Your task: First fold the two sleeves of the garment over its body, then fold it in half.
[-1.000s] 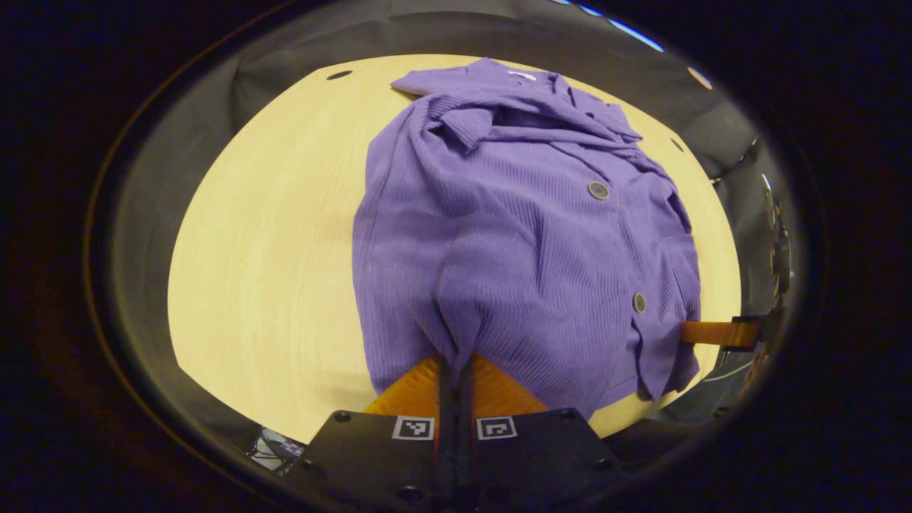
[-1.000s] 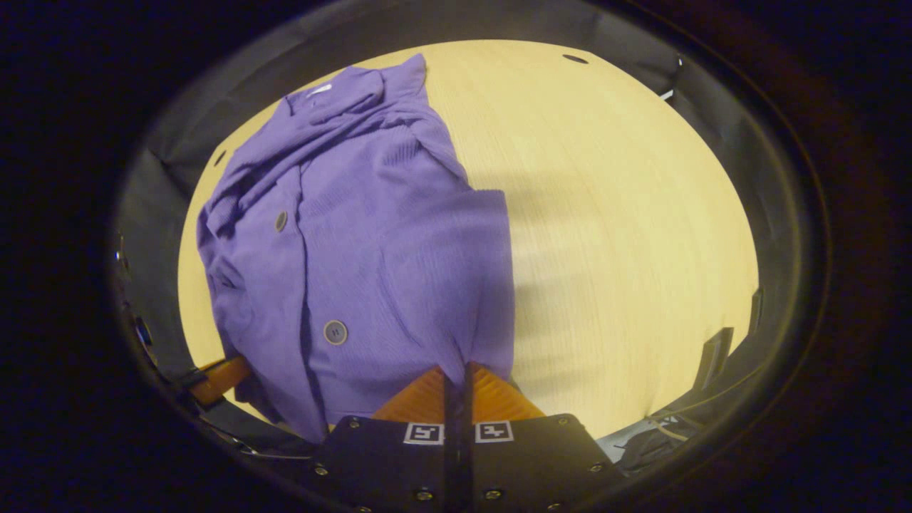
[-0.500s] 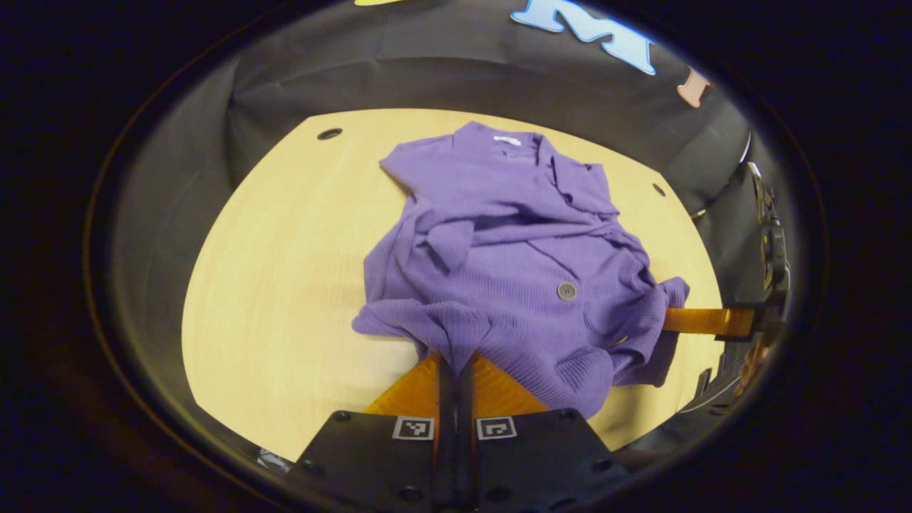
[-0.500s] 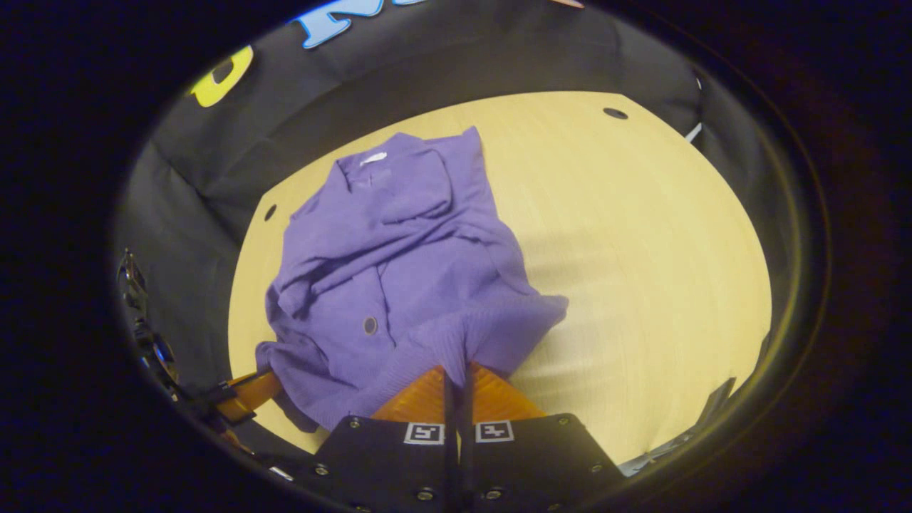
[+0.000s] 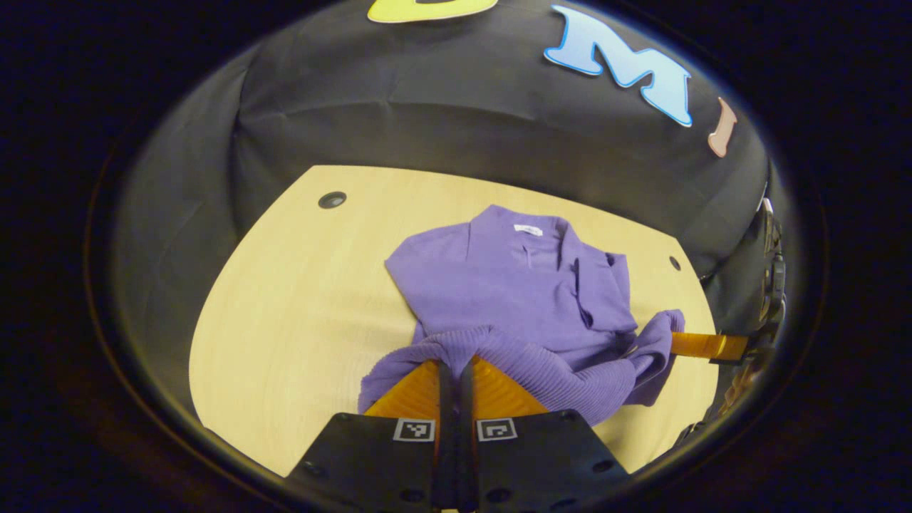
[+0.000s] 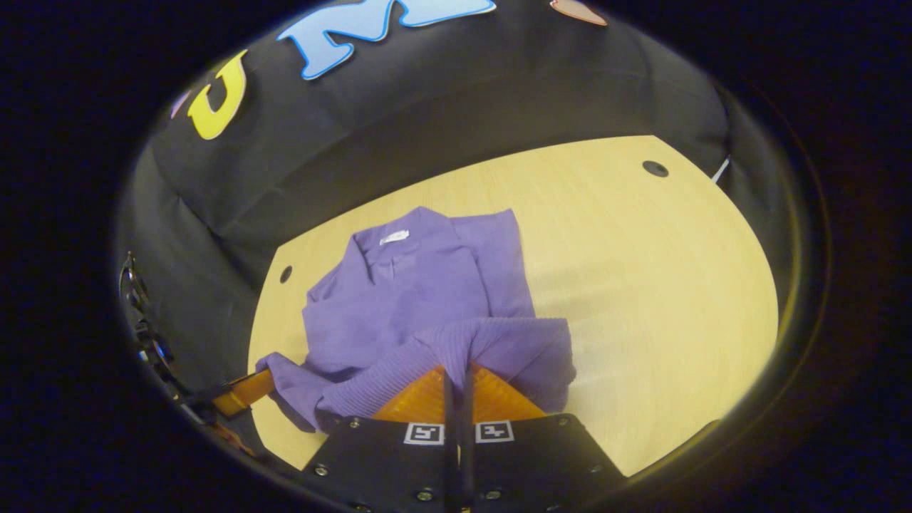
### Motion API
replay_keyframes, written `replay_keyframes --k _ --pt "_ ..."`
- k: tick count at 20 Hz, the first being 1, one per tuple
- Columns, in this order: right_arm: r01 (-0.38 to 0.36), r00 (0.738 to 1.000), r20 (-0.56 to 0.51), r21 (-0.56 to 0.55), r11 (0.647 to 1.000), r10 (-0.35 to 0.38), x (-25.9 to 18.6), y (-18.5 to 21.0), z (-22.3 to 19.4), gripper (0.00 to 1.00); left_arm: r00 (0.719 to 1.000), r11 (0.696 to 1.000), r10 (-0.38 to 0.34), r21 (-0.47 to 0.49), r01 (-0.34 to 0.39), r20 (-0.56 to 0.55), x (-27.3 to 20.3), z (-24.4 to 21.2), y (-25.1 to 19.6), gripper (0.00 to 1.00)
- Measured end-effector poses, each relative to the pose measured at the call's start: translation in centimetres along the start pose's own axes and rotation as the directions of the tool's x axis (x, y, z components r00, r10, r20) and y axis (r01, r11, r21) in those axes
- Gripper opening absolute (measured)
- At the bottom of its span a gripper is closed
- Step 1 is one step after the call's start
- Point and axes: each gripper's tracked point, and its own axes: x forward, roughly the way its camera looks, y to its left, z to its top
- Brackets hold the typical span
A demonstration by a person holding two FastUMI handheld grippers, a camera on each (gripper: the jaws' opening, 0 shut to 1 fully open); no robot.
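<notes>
Step in hand looks like the last one, the fold in half. Both sleeves seem already tucked over the body of the cardigan (image 5: 513, 285), judging by how compact it lies.

Left hand-held gripper (image 5: 456, 367): fingers pressed together, pinching the ribbed hem (image 5: 527, 360) right at its tips. Right hand-held gripper (image 6: 457, 374): same, fingers closed on the hem (image 6: 499, 342) at its own corner. Each one also shows from the other's camera, off to the side, as an orange finger with cloth draped on it (right one at (image 5: 702, 345), left one at (image 6: 242, 392)).

The hem is lifted off the surface (image 5: 285, 306) and hangs between the two grippers. Collar end with its label (image 5: 528, 229) lies flat, straight ahead of both.

Next move, as I read it:
- carry both corners forward at the same height, toward the collar
- keep them level so the edge doesn't skew
- lower the hem onto the shoulders, then let go

Risk: the knit is slack and could bunch at the crease if the carry is uneven.
</notes>
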Motion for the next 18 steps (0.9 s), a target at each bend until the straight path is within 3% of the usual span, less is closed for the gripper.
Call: replay_keyframes --k 18 --pt "-0.040 0.986 0.162 0.110 0.993 0.022 8.5 1.0 13.6 0.01 0.980 0.998 0.011 -0.066 0.002 0.200 10.2 15.5 -0.7 0.07"
